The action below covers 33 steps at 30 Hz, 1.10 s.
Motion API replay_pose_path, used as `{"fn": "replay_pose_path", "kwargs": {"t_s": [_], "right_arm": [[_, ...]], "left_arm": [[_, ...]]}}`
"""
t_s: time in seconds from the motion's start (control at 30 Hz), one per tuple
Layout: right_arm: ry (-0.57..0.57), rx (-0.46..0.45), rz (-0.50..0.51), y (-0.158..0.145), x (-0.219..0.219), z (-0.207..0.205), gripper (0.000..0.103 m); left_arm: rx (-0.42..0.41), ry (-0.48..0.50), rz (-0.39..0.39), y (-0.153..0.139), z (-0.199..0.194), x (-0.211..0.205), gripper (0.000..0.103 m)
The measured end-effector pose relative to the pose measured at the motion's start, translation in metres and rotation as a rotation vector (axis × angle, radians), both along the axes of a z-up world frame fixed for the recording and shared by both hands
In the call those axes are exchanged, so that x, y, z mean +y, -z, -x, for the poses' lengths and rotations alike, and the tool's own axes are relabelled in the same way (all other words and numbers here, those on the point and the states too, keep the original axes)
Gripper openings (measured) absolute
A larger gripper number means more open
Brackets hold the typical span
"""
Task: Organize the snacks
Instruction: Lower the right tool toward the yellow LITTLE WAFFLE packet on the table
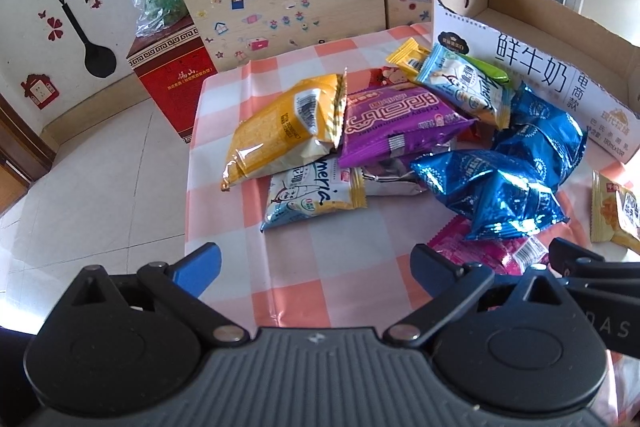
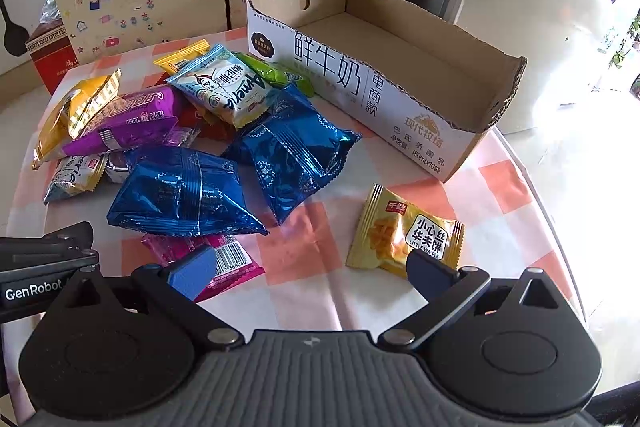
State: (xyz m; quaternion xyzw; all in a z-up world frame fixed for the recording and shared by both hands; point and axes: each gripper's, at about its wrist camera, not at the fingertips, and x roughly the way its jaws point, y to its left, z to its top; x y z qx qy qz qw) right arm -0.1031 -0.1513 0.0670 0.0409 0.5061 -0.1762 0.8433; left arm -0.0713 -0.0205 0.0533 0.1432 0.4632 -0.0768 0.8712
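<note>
While both our claws hang spread apart and empty, the left claw (image 1: 316, 267) over the pink-checked worktop (image 1: 320, 287) and the right claw (image 2: 314, 273) beside a yellow waffle packet (image 2: 404, 235), foil snack packets (image 2: 184, 195) lie heaped just beside the open cardboard milk box (image 2: 360, 83).

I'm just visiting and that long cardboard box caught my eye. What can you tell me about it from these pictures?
The cardboard milk carton box is a long, shallow tray of brown corrugated cardboard with its top torn off, leaving ragged edges. Its white outer side carries large Chinese print and a small dark logo; one end wall has a round hole. It looks empty inside. It lies at a slant at the far side of the checked tablecloth, with a green snack packet against its printed side.
</note>
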Motion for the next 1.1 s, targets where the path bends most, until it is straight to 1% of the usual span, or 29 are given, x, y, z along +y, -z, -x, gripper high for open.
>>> {"fn": "replay_pose_path", "kwargs": {"t_s": [0.1,0.17,0.33,0.43,0.63,0.77,0.9,1.0,1.1], "right_arm": [[0.0,-0.005,-0.007,0.0,-0.004,0.002,0.103],[0.006,-0.017,-0.027,-0.001,-0.009,0.005,0.103],[0.06,-0.048,-0.082,-0.003,-0.033,0.014,0.103],[0.099,-0.062,-0.101,-0.002,-0.048,0.02,0.103],[0.17,-0.093,-0.148,-0.002,-0.073,0.032,0.103],[0.215,-0.107,-0.144,-0.002,-0.084,0.036,0.103],[0.259,-0.111,-0.173,0.005,-0.095,0.039,0.103],[0.279,-0.103,-0.189,0.012,-0.1,0.038,0.103],[0.304,-0.102,-0.214,0.019,-0.105,0.035,0.103]], "left_arm": [[0.009,0.006,0.016,0.001,0.0,-0.001,0.1],[0.016,0.01,0.041,0.001,0.001,-0.002,0.1],[0.021,0.018,0.087,0.001,0.001,-0.004,0.1],[0.015,0.032,0.136,-0.001,0.001,-0.006,0.1],[-0.055,0.08,0.234,-0.013,0.005,-0.018,0.1],[-0.033,0.079,0.307,-0.015,-0.003,-0.024,0.1],[-0.024,0.076,0.339,-0.011,-0.012,-0.035,0.1],[-0.03,0.12,0.336,-0.006,-0.015,-0.049,0.1],[-0.054,0.149,0.354,-0.004,-0.014,-0.057,0.102]]}}
